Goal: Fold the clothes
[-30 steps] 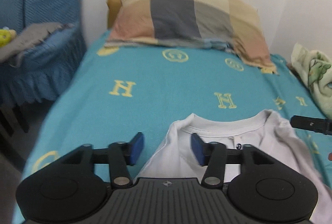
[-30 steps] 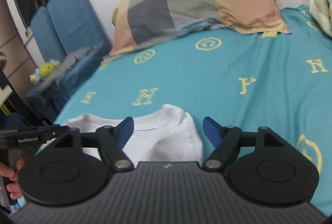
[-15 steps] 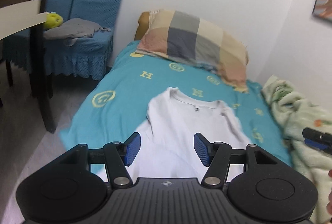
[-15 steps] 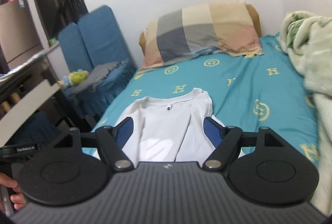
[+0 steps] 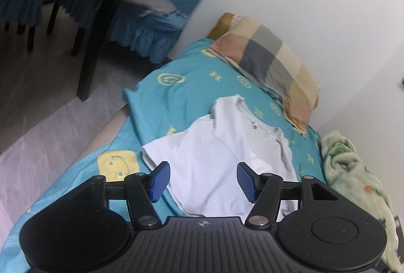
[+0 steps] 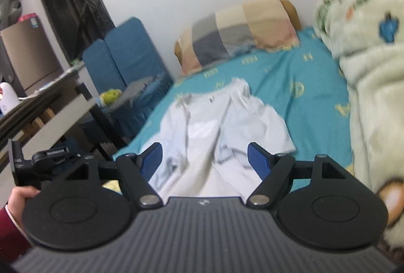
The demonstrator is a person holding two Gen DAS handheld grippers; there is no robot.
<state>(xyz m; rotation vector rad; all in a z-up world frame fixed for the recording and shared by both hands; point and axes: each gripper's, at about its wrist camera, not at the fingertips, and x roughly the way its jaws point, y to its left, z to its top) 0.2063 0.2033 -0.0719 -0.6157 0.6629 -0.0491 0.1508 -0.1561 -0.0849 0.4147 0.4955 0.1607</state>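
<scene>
Change since a second ago: both hand-held grippers had drawn back and up from the collar; the whole white T-shirt (image 5: 227, 146) now showed. Location: flat on the teal bed (image 5: 176, 86), collar toward the far pillow (image 5: 272, 55), both sides apparently turned inward (blurred in the right view). Step, judged: between folds; next likely a grasp at the near hem. Left hand-held gripper (image 5: 202, 180): spread, empty, raised above the hem. Right hand-held gripper (image 6: 205, 159): likewise spread, empty, raised.

Both wrist views look from the foot end up the bed (image 5: 192, 86), sharing the white shirt (image 5: 227, 146) and pillow (image 6: 240, 30).
</scene>
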